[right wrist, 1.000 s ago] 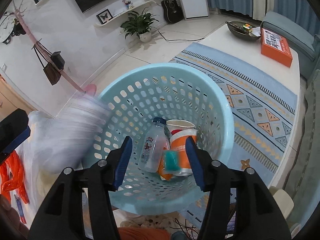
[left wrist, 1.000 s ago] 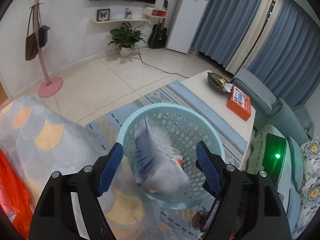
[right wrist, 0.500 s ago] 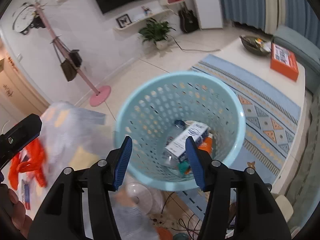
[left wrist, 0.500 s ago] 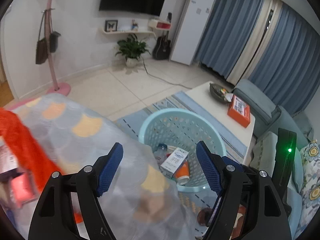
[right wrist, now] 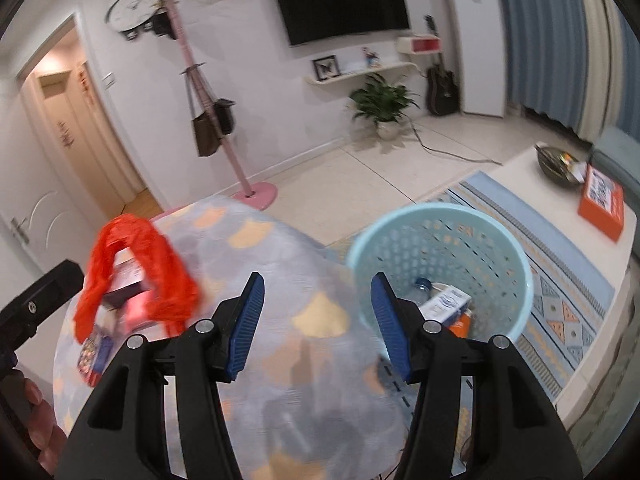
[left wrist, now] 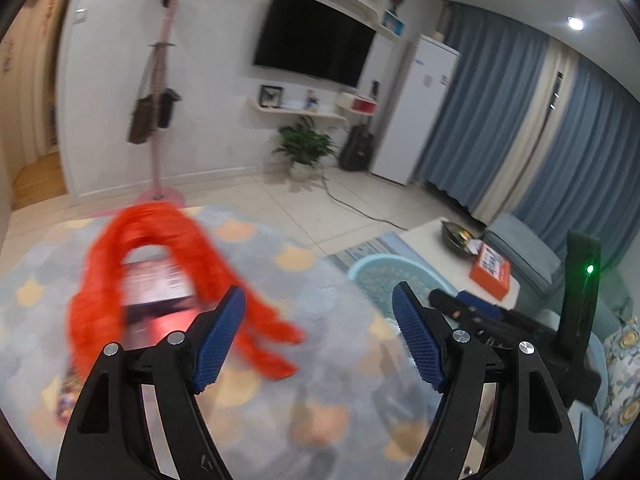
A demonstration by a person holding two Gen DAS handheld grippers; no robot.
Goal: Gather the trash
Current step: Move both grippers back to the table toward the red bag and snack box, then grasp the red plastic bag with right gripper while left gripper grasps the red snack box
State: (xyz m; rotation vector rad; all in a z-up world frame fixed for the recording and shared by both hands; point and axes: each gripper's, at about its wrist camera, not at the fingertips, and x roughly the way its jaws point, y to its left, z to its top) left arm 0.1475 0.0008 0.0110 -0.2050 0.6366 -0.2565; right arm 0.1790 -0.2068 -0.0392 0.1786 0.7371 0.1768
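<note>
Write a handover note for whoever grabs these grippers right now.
Left gripper: open, empty, over the round patterned table.
Right gripper: open, empty, between the table and the basket.
Blue basket on the floor beside the table: holds a bottle, a white carton and an orange cup.
Left on the table: an orange plastic bag draped over boxes, plus a colourful packet at the edge.
Next: probably those.

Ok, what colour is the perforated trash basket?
Light blue basket, clearest in the right wrist view.
</note>
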